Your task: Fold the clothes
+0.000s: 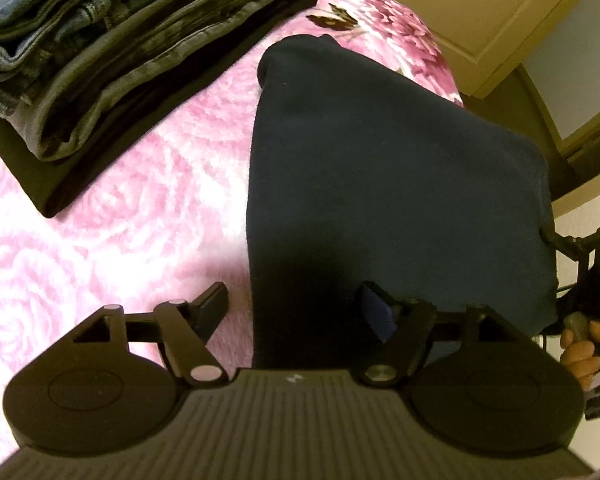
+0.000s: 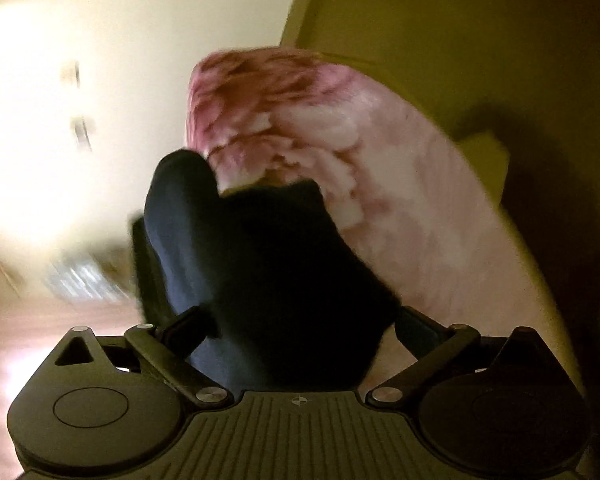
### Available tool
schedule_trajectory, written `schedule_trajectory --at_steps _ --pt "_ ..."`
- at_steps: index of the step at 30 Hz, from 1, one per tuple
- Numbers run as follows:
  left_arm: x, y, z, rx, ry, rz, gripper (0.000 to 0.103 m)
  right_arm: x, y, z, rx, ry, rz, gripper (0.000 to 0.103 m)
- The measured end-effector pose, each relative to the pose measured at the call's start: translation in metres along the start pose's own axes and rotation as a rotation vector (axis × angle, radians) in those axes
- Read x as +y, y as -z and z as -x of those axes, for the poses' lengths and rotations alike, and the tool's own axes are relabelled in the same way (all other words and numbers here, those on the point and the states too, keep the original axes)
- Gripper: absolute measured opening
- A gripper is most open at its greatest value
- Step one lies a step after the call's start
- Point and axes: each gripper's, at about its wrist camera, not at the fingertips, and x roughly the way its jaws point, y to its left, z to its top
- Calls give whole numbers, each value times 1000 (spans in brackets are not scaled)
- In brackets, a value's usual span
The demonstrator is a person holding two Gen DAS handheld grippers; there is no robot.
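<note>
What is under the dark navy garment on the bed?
The pink floral blanket shows around the navy garment, which lies on it. Whatever else lies directly beneath the garment is covered.

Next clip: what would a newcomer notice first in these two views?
The dark navy garment fills the centre of the left wrist view, spread over a pink rose-patterned blanket. A stack of folded jeans and dark clothes lies upper left. In the blurred right wrist view, the right tongs have the same cloth bunched between their fingers.
</note>
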Motion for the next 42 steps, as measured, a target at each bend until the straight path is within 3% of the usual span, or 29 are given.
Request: schedule_trajectory --at_steps 4,7,10,13,14,15,17,18,21,23,27,31,36,42 --pt "-3 -1 0 2 -7 -18 72 -35 20 13 -108 -164 -236 102" --pt "-6 -2 0 3 -13 -38 72 -32 38 21 -156 -198 -233 102" --pt "-7 -1 0 -3 -9 -49 72 -20 45 11 -142 -194 -124 102" --pt "-7 0 0 -12 -7 -51 72 -20 41 0 -216 -214 -93 101" --pt "-7 1 1 -15 -6 -49 72 -20 38 -3 -230 -220 -100 98" --pt "-8 2 2 -17 -5 -48 72 -18 35 -6 -237 -209 -93 78" --pt "-10 3 3 -18 -6 -52 72 -10 29 -7 -235 -171 -65 57" --pt "-11 4 4 -18 -5 -53 71 -6 27 -4 -233 -158 -55 40" --pt "-16 6 9 -20 3 -56 65 22 19 6 -202 -91 33 25" --pt "-20 8 16 -28 10 -53 59 50 15 10 -187 -41 120 23" --pt "-21 13 43 -80 24 -9 59 134 -3 17 -188 29 374 21" --pt "-10 28 87 -158 15 76 59 180 79 -1 -59 54 829 21" --pt "23 69 162 -259 -45 224 59 238 181 -25 117 83 1394 21" --pt "77 172 248 -332 -207 470 59 306 303 -52 354 116 2061 22"
